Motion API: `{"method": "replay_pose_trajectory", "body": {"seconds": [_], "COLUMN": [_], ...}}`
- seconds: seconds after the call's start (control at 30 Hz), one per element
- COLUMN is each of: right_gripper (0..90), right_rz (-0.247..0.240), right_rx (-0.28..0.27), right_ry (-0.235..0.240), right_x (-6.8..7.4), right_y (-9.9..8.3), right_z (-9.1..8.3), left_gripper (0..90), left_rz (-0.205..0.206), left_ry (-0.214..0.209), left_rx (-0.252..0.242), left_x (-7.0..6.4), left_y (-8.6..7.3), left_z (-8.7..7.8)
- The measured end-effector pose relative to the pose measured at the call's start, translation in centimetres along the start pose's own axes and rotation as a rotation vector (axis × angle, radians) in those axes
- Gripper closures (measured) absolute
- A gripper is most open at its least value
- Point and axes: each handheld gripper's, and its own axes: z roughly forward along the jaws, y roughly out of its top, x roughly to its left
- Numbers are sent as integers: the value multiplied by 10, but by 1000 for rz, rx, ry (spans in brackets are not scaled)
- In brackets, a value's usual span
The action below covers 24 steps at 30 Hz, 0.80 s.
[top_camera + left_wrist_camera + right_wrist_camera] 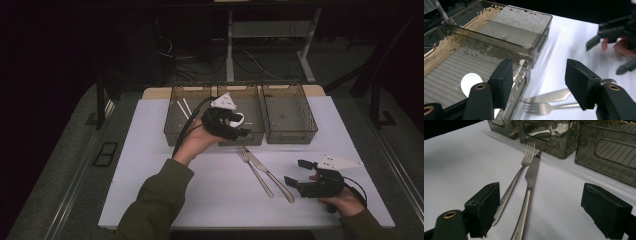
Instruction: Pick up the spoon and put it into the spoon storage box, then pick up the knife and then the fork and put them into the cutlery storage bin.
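White table under dim light: near right, the right hand-held gripper gapes, released, toward a fork and knife not yet collected; farther off, the left hand-held gripper, also released, hovers over the middle bin, a white spoon inside.

Silver fork — smoky ribbed bins.

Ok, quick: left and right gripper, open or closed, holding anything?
Left gripper: open, empty, over the middle bin's front edge.
Right gripper: open, empty, near the fork and knife handles.
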Motion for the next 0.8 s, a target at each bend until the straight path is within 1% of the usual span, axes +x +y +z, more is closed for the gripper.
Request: {"method": "replay_pose_trajectory", "body": {"seconds": [0.03, 0.07, 0.1, 0.2, 0.23, 0.43, 0.47, 0.53, 0.57, 0.63, 0.73, 0.8], "right_gripper": [156, 156, 156, 156, 156, 156, 156, 156, 156, 156, 156, 156], "right_rz": [-2, -1, 0, 5, 7, 16, 7, 1, 11, 7, 13, 12], "right_rx": [-2, -1, -3, -5, -4, -1, -5, -7, -6, -5, -3, -6], "right_ry": [-2, -3, -4, -3, -3, -1, -4, -1, -4, -3, -8, -8], "right_x": [0, 0, 0, 0, 0, 0, -1, -1, 0, -1, -1, -1], "right_y": [0, 0, 0, 0, 0, 0, 0, 0, 0, 0, 0, 0], "right_z": [0, 0, 0, -1, -1, -1, -1, -1, 0, 0, -1, -1], "left_gripper": [364, 357, 343, 318, 308, 262, 254, 236, 228, 211, 188, 173], "left_rz": [5, 2, 11, 3, -7, -23, -35, -42, -49, -54, -65, -87], "left_ry": [-3, -5, -5, -2, -4, 9, 15, 19, 23, 34, 68, 73], "left_rx": [-1, -2, 3, -5, -11, -12, -14, -14, -21, -19, -6, -5], "left_x": [-2, -4, -5, -10, -12, -22, -25, -28, -30, -34, -40, -43], "left_y": [-3, -5, -8, -17, -21, -44, -49, -59, -64, -76, -94, -105], "left_z": [-3, -5, -8, -15, -17, -29, -31, -35, -36, -41, -46, -50]}}
